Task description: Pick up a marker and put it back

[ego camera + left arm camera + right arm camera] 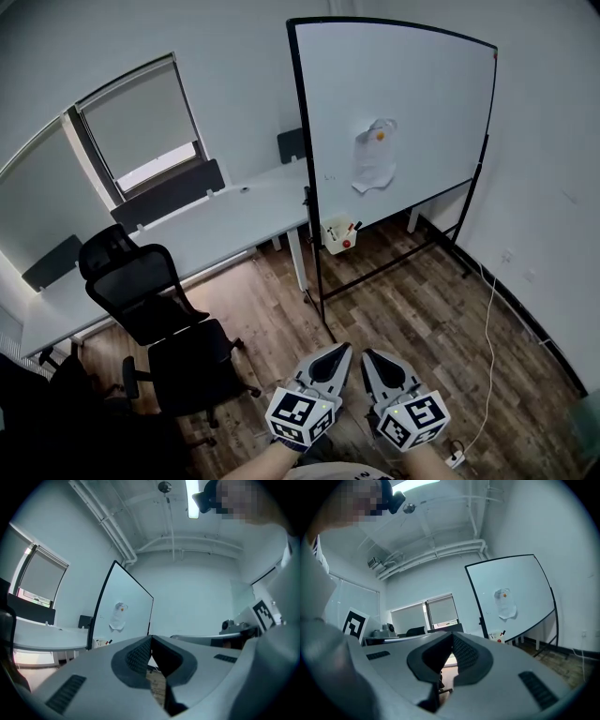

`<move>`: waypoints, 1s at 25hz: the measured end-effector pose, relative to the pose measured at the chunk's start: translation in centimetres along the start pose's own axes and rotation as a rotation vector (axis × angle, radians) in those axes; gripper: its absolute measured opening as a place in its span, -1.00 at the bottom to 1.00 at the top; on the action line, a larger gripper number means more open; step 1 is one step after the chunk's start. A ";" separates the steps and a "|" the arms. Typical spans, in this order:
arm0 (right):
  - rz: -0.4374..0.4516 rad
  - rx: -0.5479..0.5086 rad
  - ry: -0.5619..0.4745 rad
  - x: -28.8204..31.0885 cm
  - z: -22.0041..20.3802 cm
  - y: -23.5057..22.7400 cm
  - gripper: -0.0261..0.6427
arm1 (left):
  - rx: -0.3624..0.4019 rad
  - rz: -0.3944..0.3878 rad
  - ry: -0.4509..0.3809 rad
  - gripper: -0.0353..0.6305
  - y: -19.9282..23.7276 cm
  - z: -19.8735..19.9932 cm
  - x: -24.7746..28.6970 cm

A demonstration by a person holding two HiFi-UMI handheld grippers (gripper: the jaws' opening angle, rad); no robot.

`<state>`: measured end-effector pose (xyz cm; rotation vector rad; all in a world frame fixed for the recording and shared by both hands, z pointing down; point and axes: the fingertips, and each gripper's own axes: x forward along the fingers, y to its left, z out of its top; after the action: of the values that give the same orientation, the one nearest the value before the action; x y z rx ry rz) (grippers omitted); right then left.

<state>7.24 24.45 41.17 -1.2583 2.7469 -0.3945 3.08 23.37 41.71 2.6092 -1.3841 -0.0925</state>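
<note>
A small white holder box [336,233] hangs at the lower left edge of the whiteboard [412,103], with markers [351,228] sticking out of it. The box also shows far off in the left gripper view [100,642] and in the right gripper view [497,637]. My left gripper [340,350] and right gripper [367,356] are side by side low in the head view, well short of the board and pointing toward it. In each gripper view the jaw tips meet with nothing between them, for the left gripper [151,638] and the right gripper [452,635].
A sheet of paper [374,156] is stuck on the board. A long white desk [216,220] runs to the left, with black office chairs [155,300] in front of it. The board's stand feet [375,272] and a white cable [487,328] lie on the wooden floor.
</note>
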 end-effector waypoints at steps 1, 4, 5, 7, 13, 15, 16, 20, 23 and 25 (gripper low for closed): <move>-0.004 -0.004 0.002 1.3 0.2 -0.4 -0.89 | 0.004 -0.002 -0.001 -0.86 1.2 0.3 0.8; -0.022 -0.010 -0.004 5.5 1.1 -1.7 -0.89 | 0.022 -0.013 0.001 -0.86 4.7 1.2 3.3; -0.030 -0.011 -0.009 6.9 1.5 -2.2 -0.89 | 0.026 -0.020 0.003 -0.86 5.9 1.5 4.2; -0.047 -0.014 -0.015 9.6 2.0 -3.3 -0.89 | 0.030 -0.035 0.006 -0.86 8.1 1.9 6.0; -0.093 -0.019 -0.020 15.3 2.8 -6.3 -0.89 | 0.032 -0.063 0.017 -0.86 13.5 2.5 10.7; -0.103 -0.019 -0.019 16.7 3.1 -7.5 -0.89 | 0.028 -0.073 0.024 -0.86 14.5 2.3 12.1; -0.106 -0.016 -0.019 17.4 3.2 -8.2 -0.89 | 0.027 -0.078 0.027 -0.86 15.0 2.2 12.9; -0.098 0.000 -0.014 20.8 3.3 -11.4 -0.88 | 0.026 -0.074 0.035 -0.86 17.4 1.8 16.5; -0.085 0.016 -0.013 23.6 3.4 -14.4 -0.88 | 0.029 -0.054 0.040 -0.86 19.3 1.6 19.7; -0.075 0.026 -0.012 25.7 3.6 -16.8 -0.88 | 0.029 -0.037 0.045 -0.86 20.5 1.5 22.0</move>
<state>3.39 -6.15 42.84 -1.3554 2.6820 -0.4270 -1.41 -6.26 44.95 2.6446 -1.3325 -0.0190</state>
